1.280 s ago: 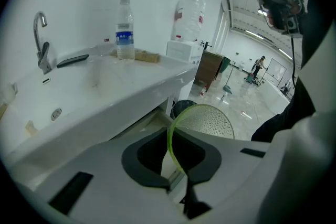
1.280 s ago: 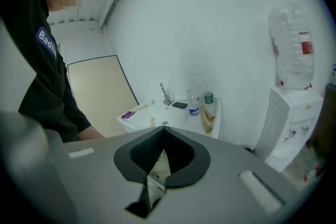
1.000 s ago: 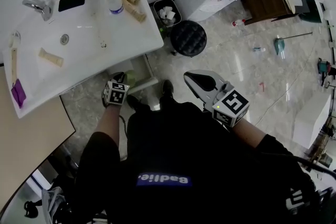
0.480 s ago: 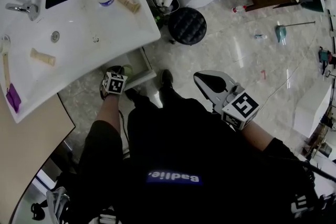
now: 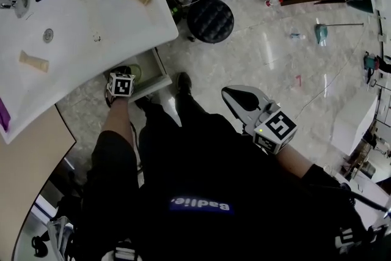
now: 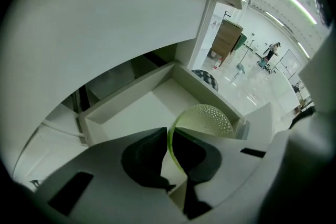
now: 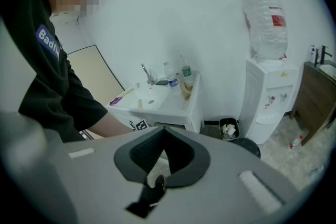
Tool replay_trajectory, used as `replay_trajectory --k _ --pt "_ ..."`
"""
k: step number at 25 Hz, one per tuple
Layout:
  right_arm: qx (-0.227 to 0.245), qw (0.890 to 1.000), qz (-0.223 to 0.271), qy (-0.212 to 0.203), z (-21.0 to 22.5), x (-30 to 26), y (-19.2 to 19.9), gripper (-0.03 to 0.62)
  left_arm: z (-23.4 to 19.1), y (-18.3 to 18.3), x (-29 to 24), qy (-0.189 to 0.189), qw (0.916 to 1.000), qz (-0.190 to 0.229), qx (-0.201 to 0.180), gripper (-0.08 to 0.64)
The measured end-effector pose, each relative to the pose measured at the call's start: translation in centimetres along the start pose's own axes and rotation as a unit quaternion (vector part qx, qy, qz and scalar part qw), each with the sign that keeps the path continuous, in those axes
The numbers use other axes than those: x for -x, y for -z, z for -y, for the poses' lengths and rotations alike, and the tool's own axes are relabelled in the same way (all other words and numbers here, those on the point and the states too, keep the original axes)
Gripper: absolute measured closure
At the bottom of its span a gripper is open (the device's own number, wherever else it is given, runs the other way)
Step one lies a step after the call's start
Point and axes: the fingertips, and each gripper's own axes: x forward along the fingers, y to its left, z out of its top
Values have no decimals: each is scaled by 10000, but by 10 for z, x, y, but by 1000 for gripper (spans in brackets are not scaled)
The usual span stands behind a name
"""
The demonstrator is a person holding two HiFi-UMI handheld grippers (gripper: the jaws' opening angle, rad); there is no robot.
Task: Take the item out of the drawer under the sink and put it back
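Green strainer (image 6: 206, 120) rim clamped between left jaws (over open drawer (image 6: 137, 108)); right jaws closed.

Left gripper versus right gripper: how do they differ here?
The left gripper is shut on the rim of a green perforated bowl; the right gripper is shut on nothing. The left gripper points into the open drawer; the right gripper is held away from it, over the floor. Both are shut.

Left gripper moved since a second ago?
Yes. Head view: left gripper, gripping the green strainer, has sunk toward the open drawer beneath the sink.
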Motion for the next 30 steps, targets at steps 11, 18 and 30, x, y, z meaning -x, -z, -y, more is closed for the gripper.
replay_trajectory --k 11,18,30 --pt "11 10000 -35 44 6 2 3 591 1 1 -13 -78 9999 -141 -39 534" --pt "27 9999 57 -79 0 2 -1 591 4 -7 4 44 10000 -69 -12 517" --pt "170 9975 461 -501 -29 -5 -28 591 13 -14 72 57 9990 424 121 508"
